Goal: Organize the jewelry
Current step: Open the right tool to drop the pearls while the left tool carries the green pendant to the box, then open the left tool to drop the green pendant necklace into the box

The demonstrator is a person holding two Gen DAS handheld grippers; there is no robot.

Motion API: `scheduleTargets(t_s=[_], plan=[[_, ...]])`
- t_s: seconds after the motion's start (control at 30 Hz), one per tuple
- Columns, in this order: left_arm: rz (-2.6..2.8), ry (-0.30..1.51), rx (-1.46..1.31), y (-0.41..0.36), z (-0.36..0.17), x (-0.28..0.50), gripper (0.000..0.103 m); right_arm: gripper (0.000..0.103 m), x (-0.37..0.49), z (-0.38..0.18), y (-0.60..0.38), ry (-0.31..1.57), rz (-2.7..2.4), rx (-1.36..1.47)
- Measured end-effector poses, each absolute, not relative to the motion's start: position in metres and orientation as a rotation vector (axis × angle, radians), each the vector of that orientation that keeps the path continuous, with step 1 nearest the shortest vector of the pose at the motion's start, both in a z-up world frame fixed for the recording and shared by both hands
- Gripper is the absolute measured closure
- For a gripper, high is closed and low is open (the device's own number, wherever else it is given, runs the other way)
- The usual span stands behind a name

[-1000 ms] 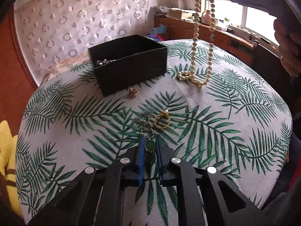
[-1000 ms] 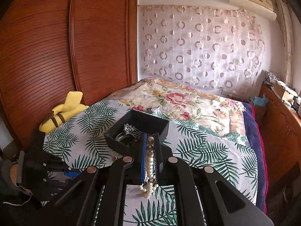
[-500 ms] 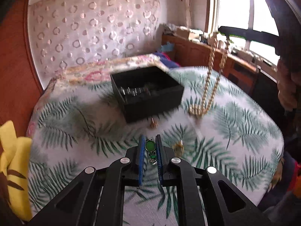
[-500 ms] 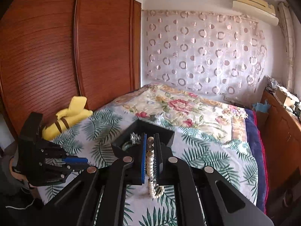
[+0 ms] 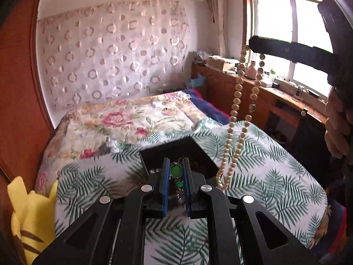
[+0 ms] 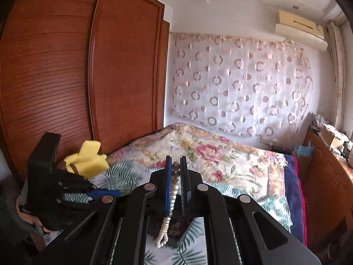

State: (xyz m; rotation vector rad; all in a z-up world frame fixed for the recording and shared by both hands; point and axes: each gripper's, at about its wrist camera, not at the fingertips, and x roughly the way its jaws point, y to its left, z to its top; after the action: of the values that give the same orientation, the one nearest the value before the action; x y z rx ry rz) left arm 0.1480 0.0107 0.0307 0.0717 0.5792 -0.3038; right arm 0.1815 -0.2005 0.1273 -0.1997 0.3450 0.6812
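My left gripper (image 5: 175, 165) is shut on a green-stone earring (image 5: 176, 170), which hangs between its blue pads above the open black box (image 5: 176, 148) on the palm-leaf cloth. My right gripper (image 6: 175, 164) is shut on a cream pearl necklace (image 6: 171, 196). In the left wrist view that necklace (image 5: 236, 119) dangles in a long loop from the right gripper (image 5: 251, 44), its lower end level with the box's right corner. In the right wrist view the left gripper (image 6: 103, 193) shows at lower left, and the box (image 6: 176, 225) lies mostly hidden beneath my fingers.
The palm-leaf cloth (image 5: 275, 176) covers the near bed, with a floral quilt (image 5: 123, 119) behind. A yellow plush toy (image 5: 28, 216) lies at the left edge. A wooden wardrobe (image 6: 66, 77) stands left, a wooden counter (image 5: 275, 101) under the window right. A person's hand (image 5: 337, 123) grips the right tool.
Both grippers have risen with their jewelry. The necklace has come off the cloth and hangs free. The left gripper has lifted the earring and tilted up, closer over the box.
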Motion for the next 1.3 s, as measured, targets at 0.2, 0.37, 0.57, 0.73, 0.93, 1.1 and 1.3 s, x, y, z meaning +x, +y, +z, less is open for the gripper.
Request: scheduleTargets(t_s=[0.2,0.37,0.57,0.73,0.93,1.1,1.3], plan=[[-0.31,0.588,0.073,0.007,0.029,0.174,0.093,0.095,0.204,0.128,-0.189,0.341,0.694,-0.205],[-0.319,0.615,0.049,0.009,0.016,0.196,0.093,0.095,0.226,0.103,-0.182,0.407,0.717,-0.203],[-0.327,0.666,0.033,0.012,-0.008,0.222,0.093,0.094,0.246,0.042,-0.175,0.537,0.741,-0.21],[-0.339,0.696,0.014,0.011,-0.02,0.239,0.093,0.094,0.255,0.001,-0.17,0.635,0.77,-0.189],[-0.352,0.714,-0.004,0.009,-0.026,0.25,0.09,0.094,0.262,-0.021,-0.169,0.675,0.783,-0.176],[-0.341,0.701,-0.029,0.016,-0.022,0.247,0.06,0.086,0.256,-0.022,-0.178,0.663,0.782,-0.15],[-0.296,0.677,-0.023,0.028,-0.021,0.223,0.034,0.086,0.234,-0.025,-0.193,0.678,0.795,-0.122]])
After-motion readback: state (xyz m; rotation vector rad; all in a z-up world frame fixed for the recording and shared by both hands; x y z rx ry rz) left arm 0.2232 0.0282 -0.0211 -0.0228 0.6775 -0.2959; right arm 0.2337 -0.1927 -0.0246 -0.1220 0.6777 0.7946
